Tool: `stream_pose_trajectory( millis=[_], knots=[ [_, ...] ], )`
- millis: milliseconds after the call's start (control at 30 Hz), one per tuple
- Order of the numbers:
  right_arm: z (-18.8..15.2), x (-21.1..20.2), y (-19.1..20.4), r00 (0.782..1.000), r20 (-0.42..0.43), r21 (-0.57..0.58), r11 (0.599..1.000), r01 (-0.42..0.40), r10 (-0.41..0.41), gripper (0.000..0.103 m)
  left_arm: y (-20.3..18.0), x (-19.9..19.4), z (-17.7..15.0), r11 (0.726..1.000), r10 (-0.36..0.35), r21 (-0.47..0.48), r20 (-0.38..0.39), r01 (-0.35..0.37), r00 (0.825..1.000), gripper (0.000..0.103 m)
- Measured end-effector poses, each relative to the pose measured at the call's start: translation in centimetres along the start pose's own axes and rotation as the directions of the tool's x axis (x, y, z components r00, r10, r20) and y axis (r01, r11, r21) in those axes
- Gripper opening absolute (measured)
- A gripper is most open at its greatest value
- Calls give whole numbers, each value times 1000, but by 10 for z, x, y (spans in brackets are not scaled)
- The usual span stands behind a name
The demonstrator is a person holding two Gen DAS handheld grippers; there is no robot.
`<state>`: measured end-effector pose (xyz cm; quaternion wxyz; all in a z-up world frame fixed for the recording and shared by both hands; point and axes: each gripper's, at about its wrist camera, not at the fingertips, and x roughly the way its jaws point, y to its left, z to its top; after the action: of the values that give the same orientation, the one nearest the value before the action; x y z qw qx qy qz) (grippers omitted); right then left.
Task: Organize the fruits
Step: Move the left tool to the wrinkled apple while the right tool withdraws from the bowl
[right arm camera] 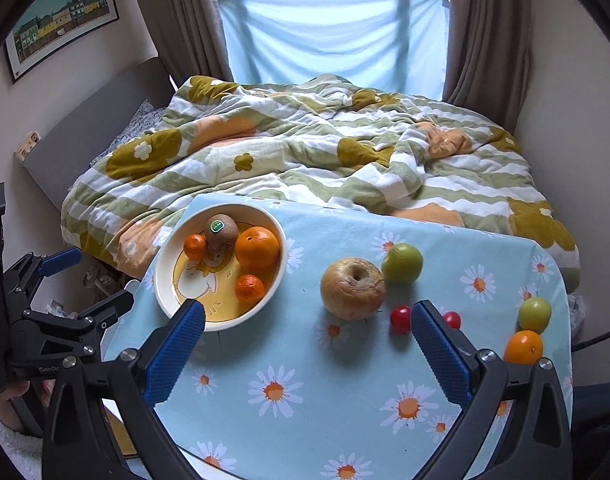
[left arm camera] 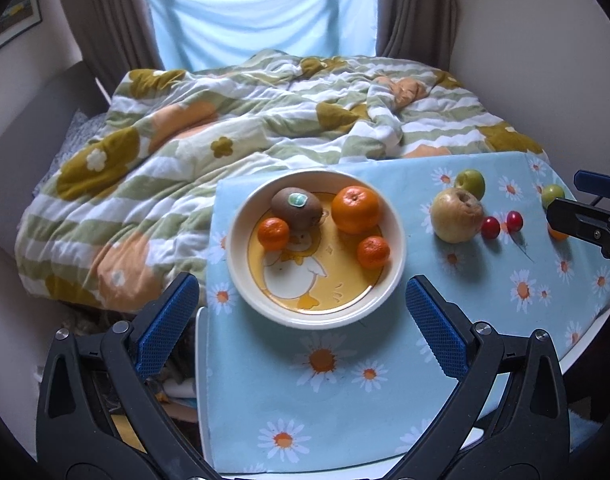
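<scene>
A cream duck-print bowl (left arm camera: pixel 241 280) (right arm camera: pixel 161 280) holds a kiwi (left arm camera: pixel 295 206), a large orange (left arm camera: pixel 355 209) and two mandarins (left arm camera: pixel 274 233). To its right on the daisy cloth lie a wrinkled yellow apple (right arm camera: pixel 353 288), two green plums (right arm camera: pixel 401 263) (right arm camera: pixel 534 314), two red cherry-sized fruits (right arm camera: pixel 401 319) and a small orange (right arm camera: pixel 523 347). My left gripper (left arm camera: pixel 301 284) hovers open in front of the bowl, holding nothing. My right gripper (right arm camera: pixel 307 308) is open and empty, near the apple and the red fruits; one pad (right arm camera: pixel 441 356) partly hides a red fruit.
The table (left arm camera: pixel 199 360) with the blue daisy cloth (right arm camera: pixel 305 420) stands against a bed with a rumpled flowered duvet (left arm camera: pixel 225 128). Beyond are curtains (right arm camera: pixel 485 32) and a window with a blue sheet. The table's left edge drops off beside the bowl.
</scene>
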<state>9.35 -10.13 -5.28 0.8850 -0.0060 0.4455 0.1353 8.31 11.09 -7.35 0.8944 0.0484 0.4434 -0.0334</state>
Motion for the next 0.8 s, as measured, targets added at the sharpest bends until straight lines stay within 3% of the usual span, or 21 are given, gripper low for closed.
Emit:
stream_pose_trajectory(
  millis=[400, 800],
  knots=[
    [-19, -13, -91, 1000, 5, -35, 999, 15, -14, 103, -96, 22, 18, 999, -24, -28, -22, 23, 999, 103],
    [-39, 31, -146, 997, -75, -158, 987, -17, 5, 102, -161, 73, 27, 997, -31, -77, -59, 26, 998, 103]
  ],
)
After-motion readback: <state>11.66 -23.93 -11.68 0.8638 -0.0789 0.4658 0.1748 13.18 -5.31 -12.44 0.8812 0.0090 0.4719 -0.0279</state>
